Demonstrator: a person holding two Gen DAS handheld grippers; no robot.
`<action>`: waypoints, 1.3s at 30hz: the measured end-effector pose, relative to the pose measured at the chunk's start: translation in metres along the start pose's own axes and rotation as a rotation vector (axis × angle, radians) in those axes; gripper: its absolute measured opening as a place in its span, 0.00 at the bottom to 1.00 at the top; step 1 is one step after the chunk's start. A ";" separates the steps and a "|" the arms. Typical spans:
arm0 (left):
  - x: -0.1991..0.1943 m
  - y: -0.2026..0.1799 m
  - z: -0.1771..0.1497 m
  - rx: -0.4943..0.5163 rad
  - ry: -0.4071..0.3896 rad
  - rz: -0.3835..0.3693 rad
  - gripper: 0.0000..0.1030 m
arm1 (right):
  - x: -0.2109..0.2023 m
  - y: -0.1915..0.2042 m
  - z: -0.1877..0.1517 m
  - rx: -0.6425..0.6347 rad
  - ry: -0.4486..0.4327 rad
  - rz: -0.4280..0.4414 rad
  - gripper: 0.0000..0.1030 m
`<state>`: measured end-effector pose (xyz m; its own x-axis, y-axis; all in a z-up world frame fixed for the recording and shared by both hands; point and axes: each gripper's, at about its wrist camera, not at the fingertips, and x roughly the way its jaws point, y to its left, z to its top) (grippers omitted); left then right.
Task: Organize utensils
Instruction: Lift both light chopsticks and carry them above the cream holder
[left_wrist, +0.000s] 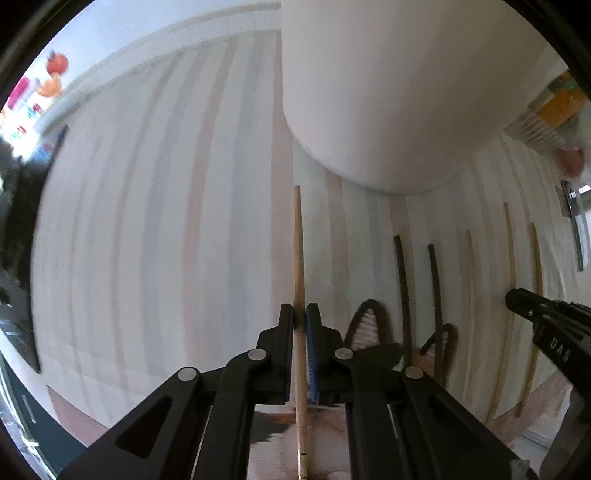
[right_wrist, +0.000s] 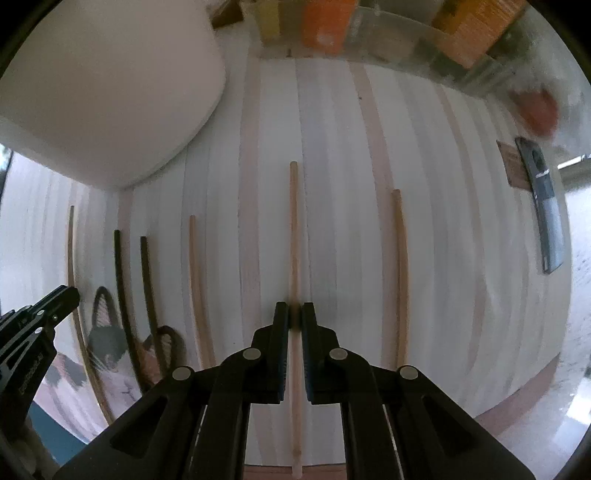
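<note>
The left gripper (left_wrist: 300, 314) has its fingers (left_wrist: 286, 332) pressed against a light wooden chopstick (left_wrist: 298, 258). The right gripper (right_wrist: 294, 314) is clamped the same way on another chopstick (right_wrist: 294, 229), both grippers pointing forward, side by side.

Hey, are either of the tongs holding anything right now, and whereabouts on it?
Yes, both. The left tongs clamp a light wooden chopstick around mid-length; the right tongs clamp another pale wooden chopstick around mid-length.

I see the white container (left_wrist: 388, 92) blocking my left gripper (left_wrist: 300, 317) at one o'clock; striped mat (left_wrist: 166, 221) lies open from nine to twelve.
</note>
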<state>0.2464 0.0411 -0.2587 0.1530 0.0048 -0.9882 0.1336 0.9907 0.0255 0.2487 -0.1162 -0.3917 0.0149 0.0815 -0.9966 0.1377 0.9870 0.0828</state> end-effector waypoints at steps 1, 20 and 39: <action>-0.008 -0.001 -0.001 0.009 -0.025 0.011 0.04 | -0.003 -0.004 0.001 0.005 -0.008 0.012 0.07; -0.130 0.010 -0.034 -0.101 -0.360 0.045 0.04 | -0.106 0.003 -0.003 -0.076 -0.342 0.055 0.07; -0.277 0.038 -0.011 -0.199 -0.662 -0.134 0.04 | -0.255 0.012 0.025 -0.074 -0.639 0.255 0.07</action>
<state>0.1979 0.0791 0.0141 0.7199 -0.1400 -0.6798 0.0206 0.9833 -0.1807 0.2714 -0.1287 -0.1367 0.6212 0.2370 -0.7469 -0.0152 0.9566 0.2909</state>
